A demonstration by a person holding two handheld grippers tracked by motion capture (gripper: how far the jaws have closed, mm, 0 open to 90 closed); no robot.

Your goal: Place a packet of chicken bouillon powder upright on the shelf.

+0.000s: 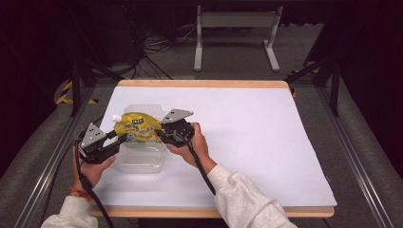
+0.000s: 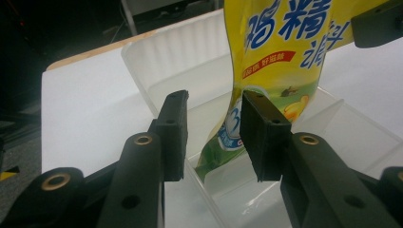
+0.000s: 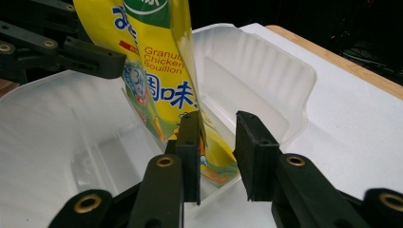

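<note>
We are holding the left gripper (image 1: 115, 136) and right gripper (image 1: 164, 134) at either end of a yellow pouch (image 1: 138, 127), over a clear tub (image 1: 141, 161) on the white bench (image 1: 247, 137).

"Granular Chicken Bouillon", perhaps "3", on yellow pouch (image 3: 157, 71)

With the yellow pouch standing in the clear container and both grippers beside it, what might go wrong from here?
1. The yellow pouch stands tall above the clear container. Both the left gripper and the right gripper have their jaws apart, so it may flop over the rim.
2. One pad of each gripper lies against the pouch, so pulling away could drag it out.
3. The container looks light and could slide on the white table cover.
</note>
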